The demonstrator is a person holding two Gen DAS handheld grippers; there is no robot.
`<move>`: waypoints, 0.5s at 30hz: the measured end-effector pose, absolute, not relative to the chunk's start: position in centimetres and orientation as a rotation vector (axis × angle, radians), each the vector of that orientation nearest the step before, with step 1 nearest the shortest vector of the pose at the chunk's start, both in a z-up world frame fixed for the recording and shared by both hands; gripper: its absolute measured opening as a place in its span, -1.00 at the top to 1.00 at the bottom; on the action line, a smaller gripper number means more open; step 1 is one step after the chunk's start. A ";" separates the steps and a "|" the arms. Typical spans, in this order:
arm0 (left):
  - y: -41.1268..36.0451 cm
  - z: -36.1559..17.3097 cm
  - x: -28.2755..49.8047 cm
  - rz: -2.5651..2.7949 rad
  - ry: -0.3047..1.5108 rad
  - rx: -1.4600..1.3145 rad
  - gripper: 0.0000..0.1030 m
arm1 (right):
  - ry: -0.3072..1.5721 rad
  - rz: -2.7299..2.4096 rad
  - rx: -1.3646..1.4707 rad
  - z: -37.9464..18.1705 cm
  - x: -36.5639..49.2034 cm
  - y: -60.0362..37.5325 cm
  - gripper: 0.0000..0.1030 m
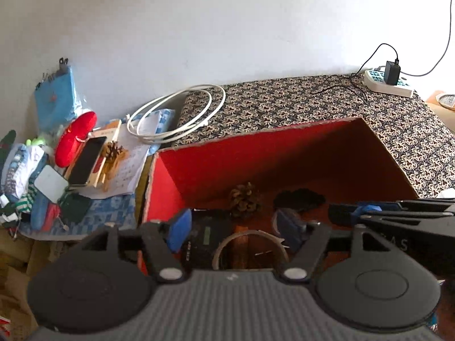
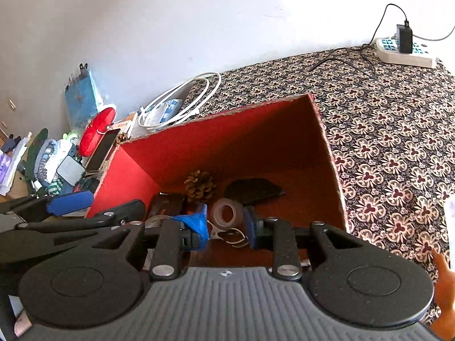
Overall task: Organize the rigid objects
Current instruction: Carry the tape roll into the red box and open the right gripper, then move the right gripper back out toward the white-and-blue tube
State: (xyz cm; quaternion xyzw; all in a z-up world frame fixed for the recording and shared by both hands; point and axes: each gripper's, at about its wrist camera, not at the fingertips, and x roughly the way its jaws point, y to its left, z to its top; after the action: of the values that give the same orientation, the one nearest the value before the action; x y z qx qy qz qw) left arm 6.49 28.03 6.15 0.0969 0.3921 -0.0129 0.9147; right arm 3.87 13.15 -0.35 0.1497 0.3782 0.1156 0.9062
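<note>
A red cardboard box (image 1: pixel 227 164) (image 2: pixel 216 142) stands open on the patterned cloth. Inside lie a pine cone (image 1: pixel 244 199) (image 2: pixel 200 186), a dark flat object (image 1: pixel 298 197) (image 2: pixel 253 189), a clear tape roll (image 1: pixel 250 248) (image 2: pixel 227 213), a black device (image 1: pixel 206 238) (image 2: pixel 166 203) and some white wire (image 2: pixel 234 238). My left gripper (image 1: pixel 231 228) is open and empty over the box's near side. My right gripper (image 2: pixel 224 227) is open and empty above the tape roll. It reaches into the left wrist view (image 1: pixel 366 211) from the right.
Left of the box is a cluttered pile: a phone (image 1: pixel 86 160) (image 2: pixel 103 149), a red case (image 1: pixel 75 137) (image 2: pixel 96 130), a second pine cone (image 1: pixel 113 150), a blue pouch (image 1: pixel 55 105), papers. A coiled white cable (image 1: pixel 176 113) (image 2: pixel 182 102) lies behind. A power strip (image 1: pixel 388 82) (image 2: pixel 405 49) sits far right.
</note>
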 end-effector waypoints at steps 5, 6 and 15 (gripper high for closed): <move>27.2 6.7 5.5 -0.012 0.795 0.199 -0.54 | 0.770 0.245 0.329 -0.1 2.6 11.9 0.78; 26.9 6.8 5.3 -0.008 0.789 0.201 -0.56 | 0.769 0.246 0.334 0.0 2.3 11.7 0.78; 25.1 6.9 3.8 0.029 0.791 0.207 -0.62 | 0.766 0.282 0.351 -0.1 0.8 10.5 0.77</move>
State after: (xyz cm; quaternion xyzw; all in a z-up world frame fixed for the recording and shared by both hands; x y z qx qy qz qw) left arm 3.81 25.08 6.92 0.1005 0.3845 0.0139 0.9175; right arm 0.83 10.46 -0.08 0.1697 0.3706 0.1366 0.9029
